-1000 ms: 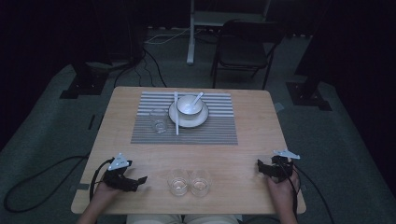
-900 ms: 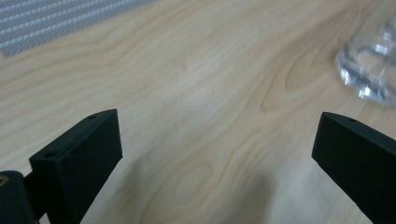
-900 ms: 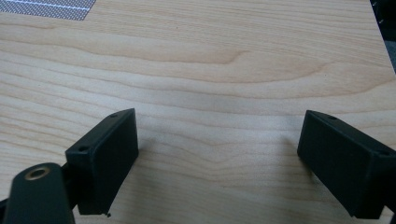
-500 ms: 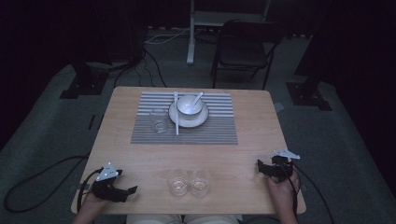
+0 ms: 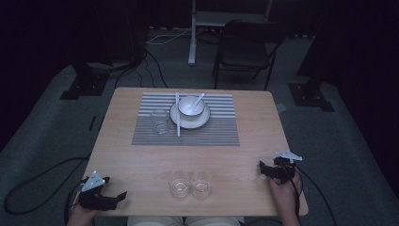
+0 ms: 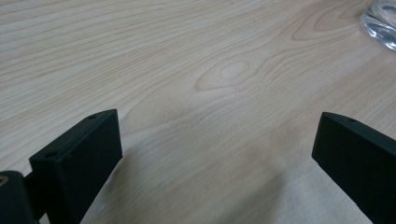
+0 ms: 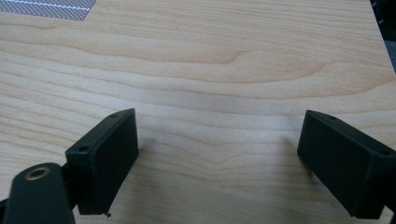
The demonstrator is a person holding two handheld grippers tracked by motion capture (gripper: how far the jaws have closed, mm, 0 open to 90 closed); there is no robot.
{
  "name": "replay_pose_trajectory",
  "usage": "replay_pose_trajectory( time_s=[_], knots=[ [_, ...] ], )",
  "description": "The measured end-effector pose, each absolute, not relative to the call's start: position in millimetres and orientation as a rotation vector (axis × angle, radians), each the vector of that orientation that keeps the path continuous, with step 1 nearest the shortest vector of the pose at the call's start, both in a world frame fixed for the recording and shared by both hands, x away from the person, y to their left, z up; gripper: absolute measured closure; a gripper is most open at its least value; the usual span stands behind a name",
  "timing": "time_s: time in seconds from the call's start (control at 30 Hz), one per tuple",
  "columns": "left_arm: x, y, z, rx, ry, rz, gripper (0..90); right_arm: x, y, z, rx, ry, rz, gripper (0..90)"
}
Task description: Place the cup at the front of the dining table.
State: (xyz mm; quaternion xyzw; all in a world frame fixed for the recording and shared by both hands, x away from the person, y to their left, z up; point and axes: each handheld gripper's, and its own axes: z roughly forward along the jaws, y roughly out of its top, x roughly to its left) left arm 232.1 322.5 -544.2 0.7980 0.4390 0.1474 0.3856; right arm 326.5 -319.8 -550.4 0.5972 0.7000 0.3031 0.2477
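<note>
Pale wooden table (image 5: 141,160) under dim light: left gripper (image 5: 123,194) at its near-left corner, fingers wide, holding nothing; two small glasses (image 5: 190,184) stand side by side at the near edge between the grippers; right gripper (image 5: 260,168) near-right, fingers wide, holding nothing.

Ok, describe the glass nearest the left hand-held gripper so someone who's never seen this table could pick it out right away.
Start at the wooden table and go to its near edge, well in front of the striped placemat. Two small clear glasses stand there side by side; it is the left glass, closer to the left hand-held gripper. Its twin, the right glass, stands nearer the other hand, and a third glass stands far off on the placemat.
</note>
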Motion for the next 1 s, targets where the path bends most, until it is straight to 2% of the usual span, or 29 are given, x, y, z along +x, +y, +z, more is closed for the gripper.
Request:
replay_pose_trajectory(
  time_s=[0.6, 1.0],
  knots=[
    [204, 349, -545, 1.956, 1.217, 0.434, 1.8, 326, -320, -550, 1.625, 1.910, 0.826, 11.7],
    [189, 365, -545, 1.910, 1.328, 0.540, 1.8, 326, -320, -550, 1.625, 1.910, 0.826, 11.7]
  ],
)
